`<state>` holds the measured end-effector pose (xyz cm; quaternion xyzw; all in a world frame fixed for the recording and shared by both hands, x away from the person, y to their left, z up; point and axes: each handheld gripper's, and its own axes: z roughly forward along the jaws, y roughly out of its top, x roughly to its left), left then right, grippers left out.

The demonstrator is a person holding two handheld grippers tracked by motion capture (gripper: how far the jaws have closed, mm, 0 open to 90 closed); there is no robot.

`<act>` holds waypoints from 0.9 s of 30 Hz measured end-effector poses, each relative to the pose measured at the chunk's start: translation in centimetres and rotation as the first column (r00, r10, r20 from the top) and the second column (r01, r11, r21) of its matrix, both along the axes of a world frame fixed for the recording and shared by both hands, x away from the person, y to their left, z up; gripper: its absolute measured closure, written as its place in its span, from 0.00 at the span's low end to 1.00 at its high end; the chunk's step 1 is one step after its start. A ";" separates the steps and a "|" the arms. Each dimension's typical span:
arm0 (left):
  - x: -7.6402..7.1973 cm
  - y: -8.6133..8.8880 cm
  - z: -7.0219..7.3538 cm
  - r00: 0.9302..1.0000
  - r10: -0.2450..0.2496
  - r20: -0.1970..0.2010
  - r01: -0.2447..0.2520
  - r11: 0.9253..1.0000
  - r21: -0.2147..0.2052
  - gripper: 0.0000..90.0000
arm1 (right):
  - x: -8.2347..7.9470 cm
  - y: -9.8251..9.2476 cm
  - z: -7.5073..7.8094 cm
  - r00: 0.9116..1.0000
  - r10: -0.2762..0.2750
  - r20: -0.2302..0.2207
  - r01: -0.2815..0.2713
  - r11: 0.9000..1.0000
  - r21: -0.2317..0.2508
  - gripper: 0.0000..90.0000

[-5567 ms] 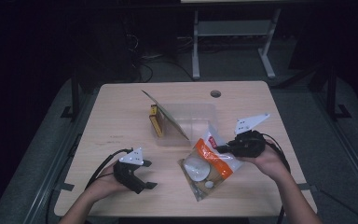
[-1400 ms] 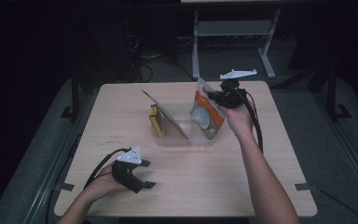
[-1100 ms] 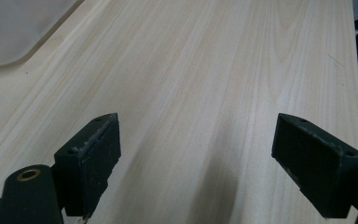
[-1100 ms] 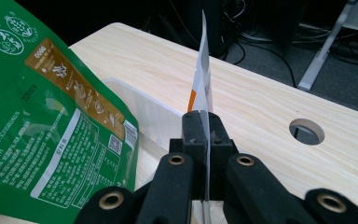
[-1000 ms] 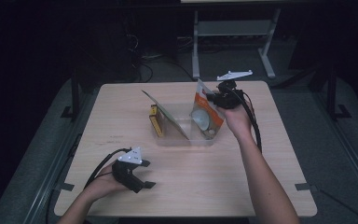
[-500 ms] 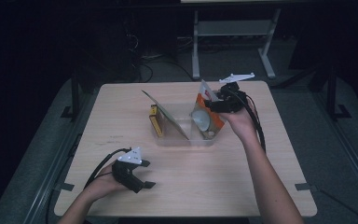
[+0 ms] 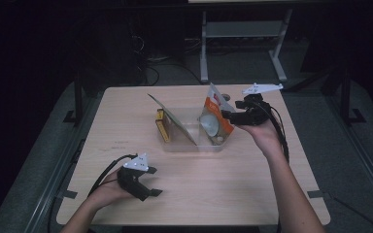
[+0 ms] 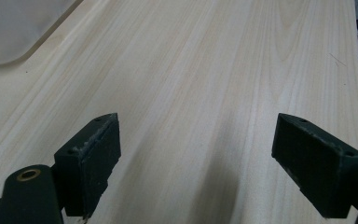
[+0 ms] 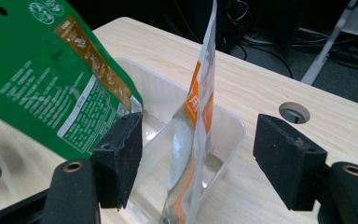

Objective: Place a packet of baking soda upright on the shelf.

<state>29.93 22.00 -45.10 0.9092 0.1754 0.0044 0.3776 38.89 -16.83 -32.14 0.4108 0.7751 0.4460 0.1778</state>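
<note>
A glossy orange-and-white blister pack [image 7: 215, 116] w/ a clear domed bubble stands on edge in the right end of a translucent plastic bin [image 7: 194, 143] at mid-table, long axis running up and leaning slightly, top corner above the rim, flat face seen edge-on in the right gripper view [image 9: 193, 126]. The right gripper [image 7: 229, 116], held level on an outstretched forearm from the table's right side, has just been opening its jaws; the matte black pads [image 9: 121, 156] now stand spread to either side of the pack, not pressing it. A green printed pouch [image 9: 51, 74] leans across the bin's left part; a yellow-edged box [image 7: 162, 127] sits just outside. The left gripper [image 7: 148, 193] rests low on the pale wood-grain table [image 8: 205, 70] near the front edge, jaws wide apart, nothing between.
</note>
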 end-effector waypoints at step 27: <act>0.0 0.1 0.0 1.000 0.005 0.006 -0.005 1.000 -0.012 0.17 | -6.0 -3.8 -3.8 0.988 0.155 0.009 -0.155 0.987 -0.030 0.33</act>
